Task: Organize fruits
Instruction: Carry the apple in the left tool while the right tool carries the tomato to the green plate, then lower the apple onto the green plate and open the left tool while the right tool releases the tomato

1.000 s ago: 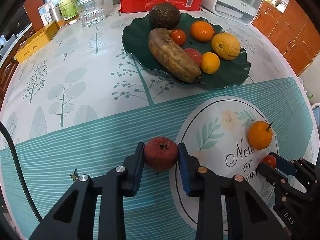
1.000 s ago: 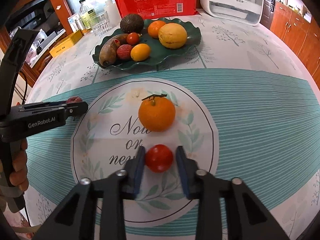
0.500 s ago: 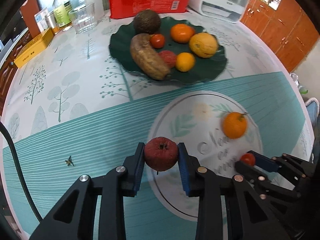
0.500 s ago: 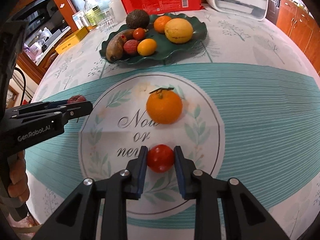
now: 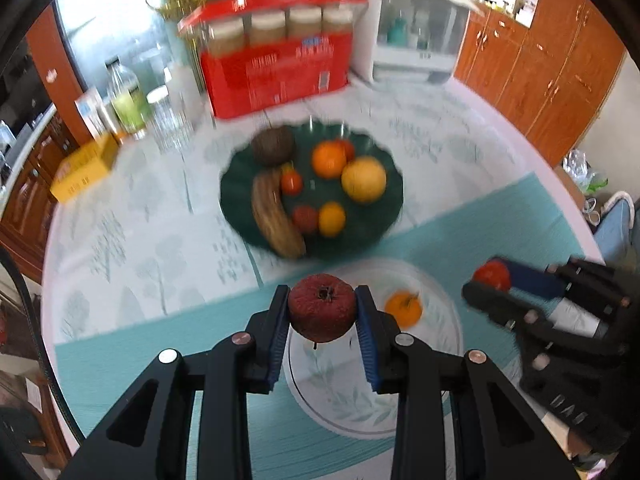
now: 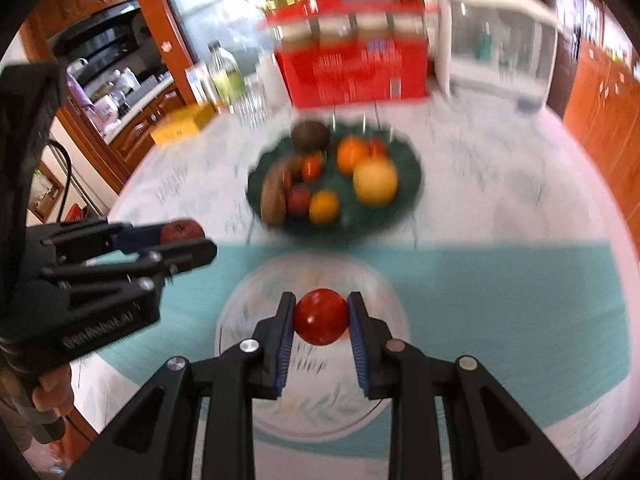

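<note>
On the far side of the patterned tablecloth (image 5: 132,248), a dark green scalloped plate (image 5: 384,216) holds an avocado (image 5: 273,145), a browned banana (image 5: 276,216), an orange (image 5: 329,159), a yellow citrus (image 5: 363,180), a small tomato (image 5: 291,182), a reddish fruit (image 5: 305,218) and a small orange fruit (image 5: 331,219). Behind the plate stand a red package (image 5: 276,72), a white appliance (image 5: 412,28), a bottle (image 5: 126,100) and a yellow box (image 5: 86,166); all of this is blurred. Nothing lies between the grippers and the plate.

A mandarin (image 5: 403,309) with a stem sits on the round printed mat (image 5: 440,352), just beside the left gripper's right finger in the left wrist view.

The left gripper (image 5: 322,322) clamps a dark red, wrinkled fruit (image 5: 322,307) between its blue pads, clear of the table. The right gripper (image 6: 321,330) pinches a red tomato (image 6: 321,316) squarely between its narrow-set pads, above the mat. A hand (image 6: 50,396) grips the left tool's handle.
</note>
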Tool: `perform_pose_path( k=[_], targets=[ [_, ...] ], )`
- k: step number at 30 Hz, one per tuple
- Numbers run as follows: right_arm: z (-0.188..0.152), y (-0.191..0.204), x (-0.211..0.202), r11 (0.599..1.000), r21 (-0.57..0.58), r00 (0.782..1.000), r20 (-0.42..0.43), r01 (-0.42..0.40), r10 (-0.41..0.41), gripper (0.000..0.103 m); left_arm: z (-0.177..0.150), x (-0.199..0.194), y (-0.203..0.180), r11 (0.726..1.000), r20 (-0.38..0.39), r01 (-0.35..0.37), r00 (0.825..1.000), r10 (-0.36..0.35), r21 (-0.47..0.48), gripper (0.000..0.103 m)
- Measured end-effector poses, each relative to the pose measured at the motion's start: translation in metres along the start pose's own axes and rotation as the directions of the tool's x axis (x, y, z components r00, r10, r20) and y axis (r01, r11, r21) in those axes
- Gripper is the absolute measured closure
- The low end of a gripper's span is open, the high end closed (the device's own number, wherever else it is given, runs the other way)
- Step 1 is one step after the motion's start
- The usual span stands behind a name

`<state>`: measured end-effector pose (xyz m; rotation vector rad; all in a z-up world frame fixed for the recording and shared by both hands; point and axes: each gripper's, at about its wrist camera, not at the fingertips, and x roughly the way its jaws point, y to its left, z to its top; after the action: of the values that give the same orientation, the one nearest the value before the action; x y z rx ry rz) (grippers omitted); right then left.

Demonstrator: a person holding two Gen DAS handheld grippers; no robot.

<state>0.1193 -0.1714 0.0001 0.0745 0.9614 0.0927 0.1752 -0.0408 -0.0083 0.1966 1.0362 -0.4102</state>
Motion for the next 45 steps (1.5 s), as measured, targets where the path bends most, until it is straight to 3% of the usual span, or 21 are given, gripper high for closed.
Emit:
perform_pose_path(
  k=[5, 10, 14, 19, 26, 33, 45],
  targets=[
    [0.061, -0.005, -0.038, 0.998, -0.062, 0.997, 0.083, 0.000, 0.005, 0.077, 0.041, -0.036, -0.001, 1.000, 0.080, -0.029, 0.996, 0.030, -0.008, 0.073],
    [0.120, -0.011, -0.055, 0.996, -0.092, 0.994, 0.108, -0.021, 0.031, 0.077, 0.079, -0.052, 0.000, 0.997, 0.128, -0.070, 0.989, 0.074, -0.035, 0.073],
    [0.155, -0.017, -0.045, 0.994, -0.109, 0.994, 0.106, -0.020, 0.032, 0.077, 0.106, -0.049, 0.003, 0.993, 0.144, -0.104, 0.983, 0.112, -0.064, 0.073],
    [0.182, -0.032, -0.002, 0.995, -0.082, 0.998, 0.045, -0.050, 0.054, 0.077, 0.134, -0.017, 0.015, 0.982, 0.113, -0.133, 0.982, 0.148, -0.135, 0.073],
    [0.180, -0.046, 0.076, 0.994, -0.050, 0.991, -0.094, -0.100, 0.095, 0.077, 0.134, 0.052, 0.035, 0.958, 0.010, -0.146, 0.988, 0.154, -0.246, 0.073],
    [0.155, -0.047, 0.147, 0.989, -0.055, 0.967, -0.224, -0.139, 0.124, 0.077, 0.111, 0.116, 0.050, 0.936, -0.096, -0.175, 0.984, 0.153, -0.306, 0.073],
    [0.133, -0.042, 0.206, 0.984, -0.068, 0.939, -0.317, -0.167, 0.137, 0.077, 0.094, 0.166, 0.054, 0.935, -0.163, -0.191, 0.976, 0.147, -0.299, 0.072]
  ],
)
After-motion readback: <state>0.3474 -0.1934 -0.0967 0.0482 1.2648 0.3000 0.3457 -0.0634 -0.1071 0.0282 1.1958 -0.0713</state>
